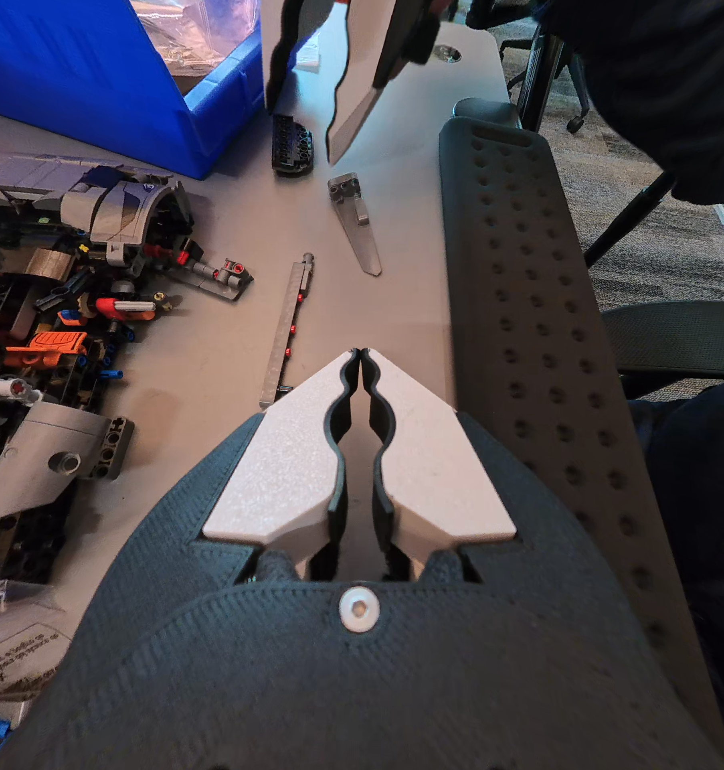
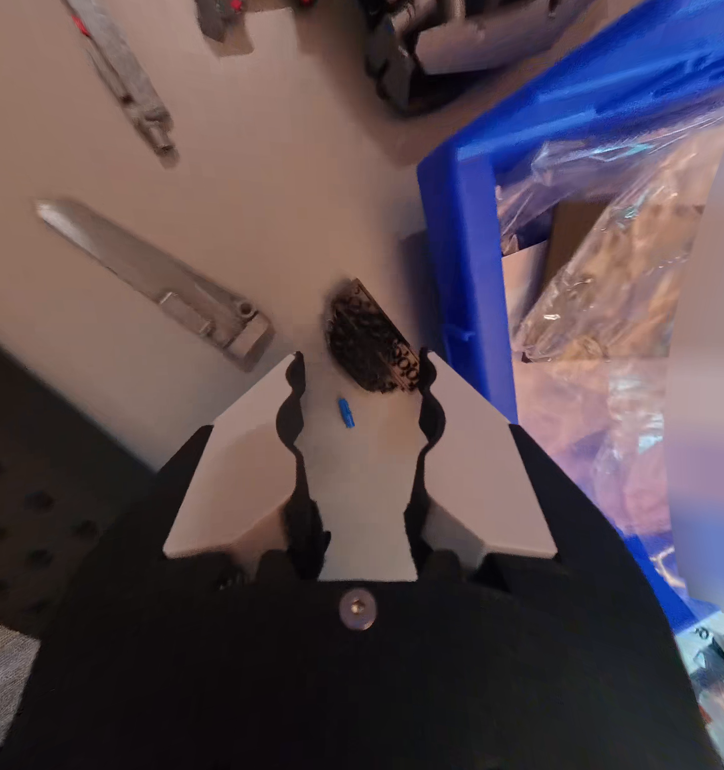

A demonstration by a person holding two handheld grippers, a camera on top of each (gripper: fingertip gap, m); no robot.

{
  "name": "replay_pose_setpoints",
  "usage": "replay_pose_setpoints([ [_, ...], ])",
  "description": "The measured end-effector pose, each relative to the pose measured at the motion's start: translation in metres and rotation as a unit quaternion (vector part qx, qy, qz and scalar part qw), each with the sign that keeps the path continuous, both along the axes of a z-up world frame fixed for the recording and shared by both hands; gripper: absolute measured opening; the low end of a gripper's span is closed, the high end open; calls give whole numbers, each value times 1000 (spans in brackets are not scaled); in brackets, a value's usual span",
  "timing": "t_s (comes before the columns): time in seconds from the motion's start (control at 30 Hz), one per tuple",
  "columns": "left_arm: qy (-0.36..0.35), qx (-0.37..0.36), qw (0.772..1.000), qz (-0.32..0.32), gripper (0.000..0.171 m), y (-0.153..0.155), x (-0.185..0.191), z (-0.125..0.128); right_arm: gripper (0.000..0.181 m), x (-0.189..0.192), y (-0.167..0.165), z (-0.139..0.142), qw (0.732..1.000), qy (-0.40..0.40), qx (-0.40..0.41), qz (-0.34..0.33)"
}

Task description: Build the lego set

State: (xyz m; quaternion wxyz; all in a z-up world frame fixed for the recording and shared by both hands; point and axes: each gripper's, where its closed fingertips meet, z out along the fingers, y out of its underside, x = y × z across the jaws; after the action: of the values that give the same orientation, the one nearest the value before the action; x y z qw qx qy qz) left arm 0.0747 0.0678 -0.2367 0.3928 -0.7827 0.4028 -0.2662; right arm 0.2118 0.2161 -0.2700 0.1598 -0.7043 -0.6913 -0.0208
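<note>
My left gripper is shut with its pads together and nothing between them, low over the grey table. My right gripper is open. A small blue pin lies loose on the table between its fingers, touching neither pad. A black curved studded piece lies just ahead, close to the right fingertip. In the left wrist view the right gripper hangs open over that black piece. A grey wedge panel and a long grey beam with red pins lie on the table.
The part-built model with orange, red and blue parts fills the left side. A blue bin holding clear plastic bags stands beside the black piece. A black perforated pad runs along the table's right edge. Across from one pair of fingers to the other is roughly 20 centimeters.
</note>
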Motion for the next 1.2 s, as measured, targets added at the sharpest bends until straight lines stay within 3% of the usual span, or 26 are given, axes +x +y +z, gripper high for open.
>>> replay_pose_setpoints([
  [0.1, -1, 3, 1000, 0, 0, -1, 0, 1, 32, -8, -3, -6, 999, 18, -35, -5],
  [0.27, -4, 9, 1000, 4, 0, 1, -1, 5, 32, -17, -18, -4, 997, 39, -70, 13],
  [0.4, -12, 27, 999, 12, 3, 4, -1, 11, 32, -44, -50, 20, 980, 137, -135, 41],
  [0.57, 3, 135, 990, 39, 20, 13, -2, 37, 30, -93, -111, 66, 918, 278, -262, 110],
  [0.7, 63, 235, 968, 53, 52, 16, 0, 50, 31, -118, -147, 84, 851, 331, -383, 139],
  [0.8, 111, 304, 946, 39, 50, 11, 8, 55, 32, -129, -160, 93, 802, 349, -464, 142],
  [0.93, 124, 284, 951, -5, 27, 1, 15, 43, 32, -130, -169, 89, 776, 322, -521, 152],
  [1.07, 78, 230, 970, 17, 24, 3, 6, 45, 32, -140, -163, 94, 754, 339, -545, 141],
  [1.13, 34, 196, 979, 34, 20, 6, 1, 50, 31, -145, -159, 96, 760, 358, -524, 143],
  [1.2, -58, 129, 989, 54, 17, 9, -4, 58, 35, -149, -156, 99, 771, 384, -486, 151],
])
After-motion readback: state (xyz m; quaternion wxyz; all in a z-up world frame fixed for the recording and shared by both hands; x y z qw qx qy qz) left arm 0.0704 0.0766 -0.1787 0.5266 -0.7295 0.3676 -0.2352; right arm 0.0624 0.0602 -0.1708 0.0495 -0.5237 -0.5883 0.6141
